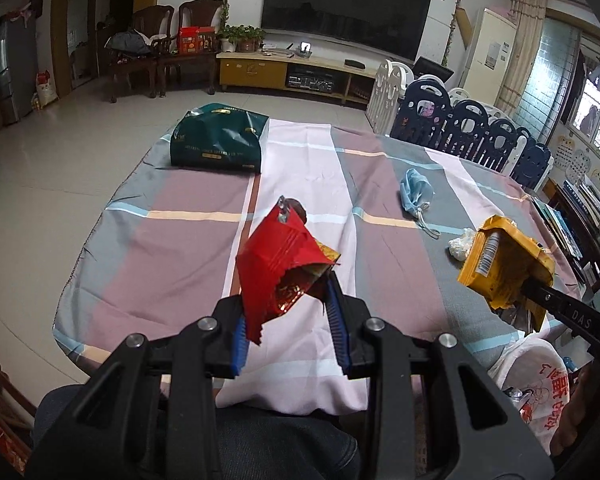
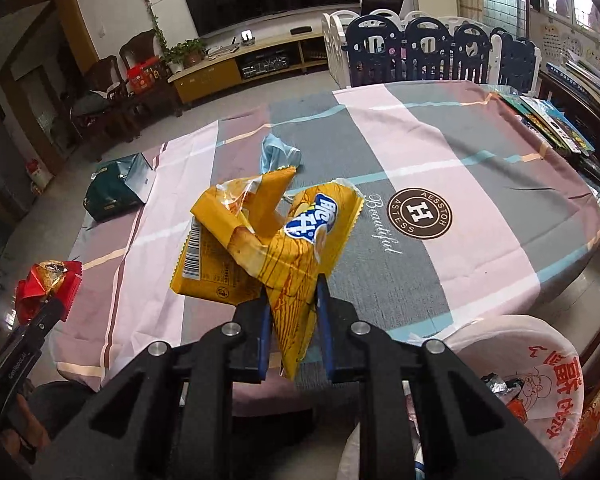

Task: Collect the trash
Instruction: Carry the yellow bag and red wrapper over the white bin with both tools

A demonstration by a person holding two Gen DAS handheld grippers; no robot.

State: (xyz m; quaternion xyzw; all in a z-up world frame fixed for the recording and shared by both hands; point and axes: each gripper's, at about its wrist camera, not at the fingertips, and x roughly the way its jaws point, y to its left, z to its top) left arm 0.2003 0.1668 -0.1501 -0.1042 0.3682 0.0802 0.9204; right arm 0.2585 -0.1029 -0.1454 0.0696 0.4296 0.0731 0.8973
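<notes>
My left gripper (image 1: 288, 280) is shut on a crumpled red snack wrapper (image 1: 276, 256), held up above the striped tablecloth (image 1: 172, 240). My right gripper (image 2: 292, 296) is shut on a folded yellow snack wrapper (image 2: 268, 240), also lifted off the cloth. Across the views, the yellow wrapper (image 1: 500, 264) shows at the right of the left wrist view and the red wrapper (image 2: 44, 284) at the left edge of the right wrist view. A blue face mask (image 1: 416, 196) and a small white crumpled wad (image 1: 462, 246) lie on the cloth. A white printed plastic bag (image 2: 520, 360) hangs open at the near right table edge.
A dark green gift bag (image 1: 220, 140) lies on the far left of the table. Books (image 2: 556, 128) are stacked beyond the right edge. A blue-and-white play fence (image 1: 460, 128) stands behind the table. A person's dark-trousered knee (image 1: 260, 440) is under my left gripper.
</notes>
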